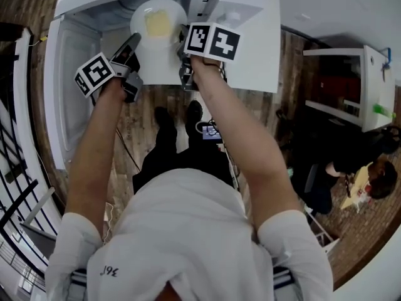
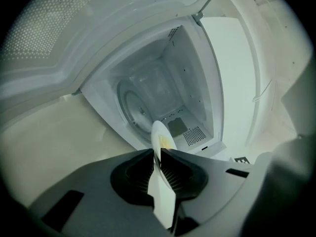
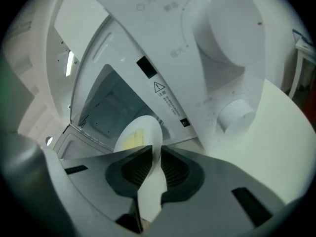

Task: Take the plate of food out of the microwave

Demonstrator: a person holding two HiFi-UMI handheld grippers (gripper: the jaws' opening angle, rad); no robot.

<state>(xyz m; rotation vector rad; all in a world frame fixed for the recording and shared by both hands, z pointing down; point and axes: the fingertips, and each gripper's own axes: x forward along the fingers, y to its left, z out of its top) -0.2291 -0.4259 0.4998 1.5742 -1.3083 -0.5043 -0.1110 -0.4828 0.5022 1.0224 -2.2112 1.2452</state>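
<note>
Plate [image 1: 139,24] between left gripper [image 2: 157,152], right gripper [image 3: 155,149].

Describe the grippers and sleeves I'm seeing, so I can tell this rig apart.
The left gripper and right gripper each have a grey body, black ribbed pads and a white cube with black square markers. The person wears a white short-sleeved shirt.

Overhead; jaw-level; all toward microwave [image 1: 250,42]
</note>
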